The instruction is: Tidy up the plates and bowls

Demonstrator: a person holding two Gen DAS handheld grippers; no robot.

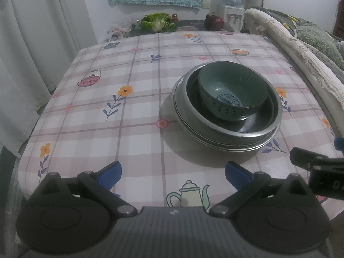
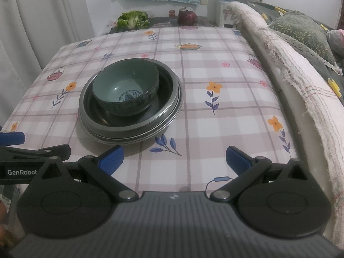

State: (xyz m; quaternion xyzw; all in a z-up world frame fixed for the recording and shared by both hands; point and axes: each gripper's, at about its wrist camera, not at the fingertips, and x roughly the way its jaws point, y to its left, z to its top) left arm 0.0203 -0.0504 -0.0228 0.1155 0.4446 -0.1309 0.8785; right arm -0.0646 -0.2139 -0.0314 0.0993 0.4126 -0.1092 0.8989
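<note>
A green ceramic bowl (image 1: 233, 90) (image 2: 125, 88) sits inside a dark metal bowl (image 1: 260, 126) (image 2: 167, 81), which rests on stacked steel plates (image 1: 228, 145) (image 2: 169, 116) on the checked tablecloth. My left gripper (image 1: 173, 174) is open and empty, near the table's front edge, below and left of the stack. My right gripper (image 2: 174, 161) is open and empty, in front of and right of the stack. Each gripper shows at the edge of the other's view, the right one (image 1: 311, 161) and the left one (image 2: 32, 152).
The table (image 1: 129, 75) (image 2: 225, 107) carries a floral and teapot cloth. A lettuce (image 1: 158, 22) (image 2: 132, 19), a red cabbage (image 1: 214, 21) (image 2: 187, 17) and jars stand on a dark counter behind. A padded rail with bedding (image 2: 290, 68) runs along the right. Curtains hang left.
</note>
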